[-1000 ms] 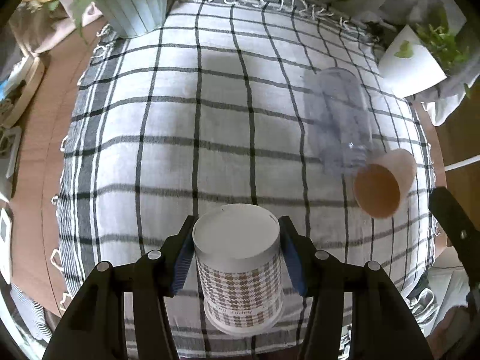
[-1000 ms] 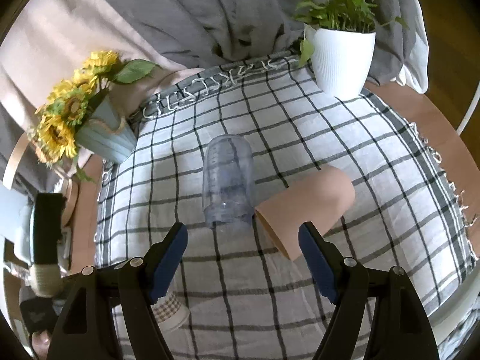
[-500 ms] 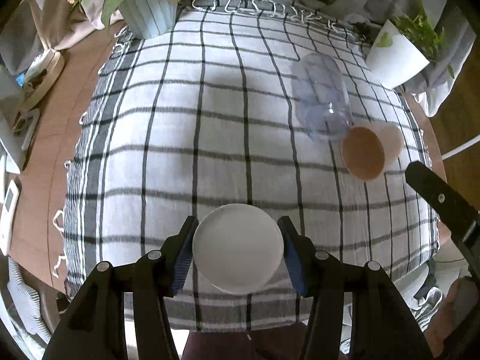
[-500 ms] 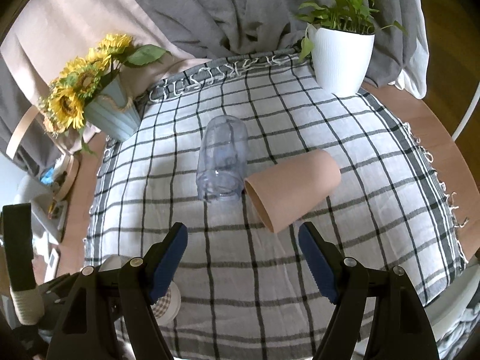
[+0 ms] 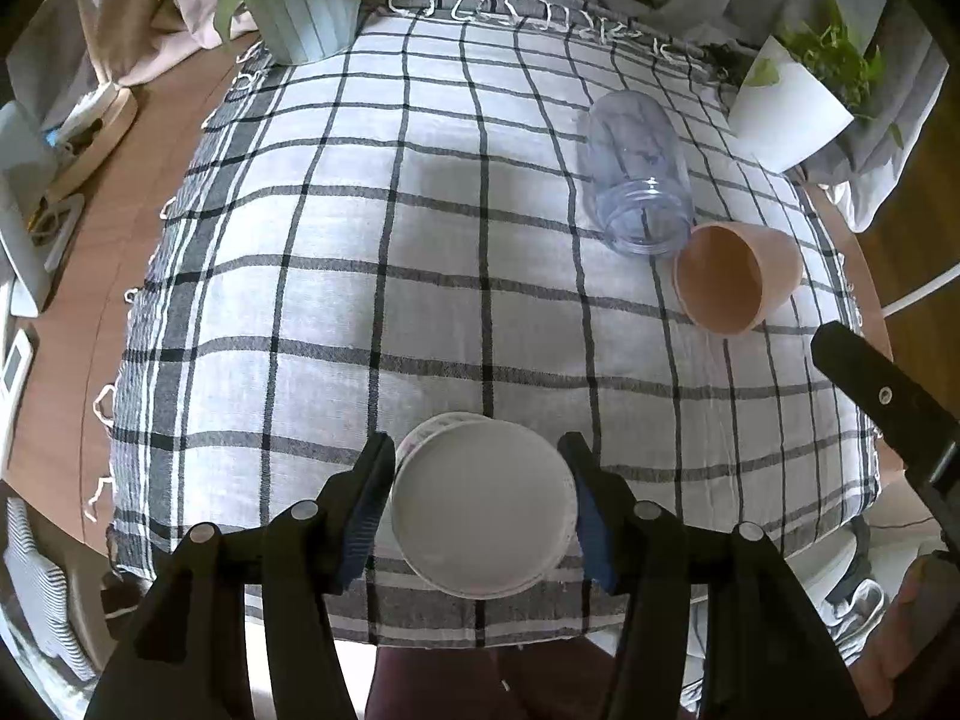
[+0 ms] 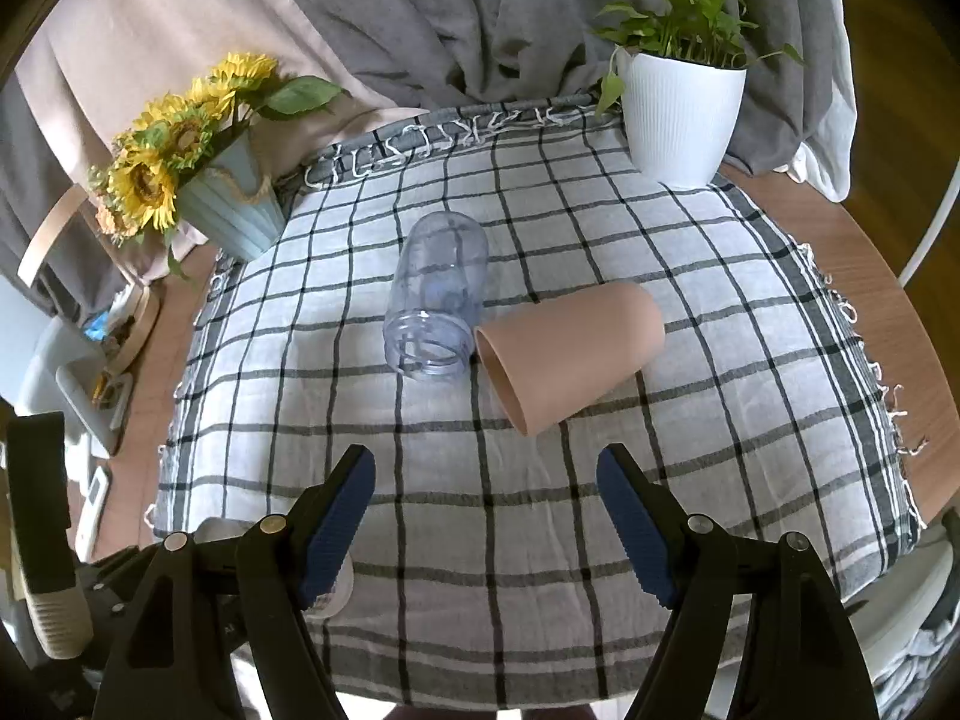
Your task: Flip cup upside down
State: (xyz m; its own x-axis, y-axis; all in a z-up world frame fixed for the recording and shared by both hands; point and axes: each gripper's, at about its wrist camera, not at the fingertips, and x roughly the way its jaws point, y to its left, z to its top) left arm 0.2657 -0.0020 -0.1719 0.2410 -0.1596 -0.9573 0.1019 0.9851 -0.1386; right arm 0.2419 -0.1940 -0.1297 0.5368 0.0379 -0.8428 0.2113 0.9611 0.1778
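Note:
My left gripper (image 5: 480,510) is shut on a white paper cup (image 5: 483,507) with a checked pattern. I see its flat white base from above, near the table's front edge. A clear plastic cup (image 5: 636,174) lies on its side at the right, also in the right wrist view (image 6: 438,306). A tan cup (image 5: 735,276) lies on its side beside it, rim touching, also in the right wrist view (image 6: 570,348). My right gripper (image 6: 486,516) is open and empty, in front of the two lying cups.
A checked cloth (image 6: 690,480) covers the round wooden table (image 6: 870,276). A blue vase of sunflowers (image 6: 228,204) stands at the back left, a white plant pot (image 6: 681,114) at the back right. Clutter lies off the left edge (image 5: 36,192).
The paper cup in my left gripper has tipped further, so its patterned side went out of sight and only its base shows. The view rose above the table. My right gripper pulled back slightly.

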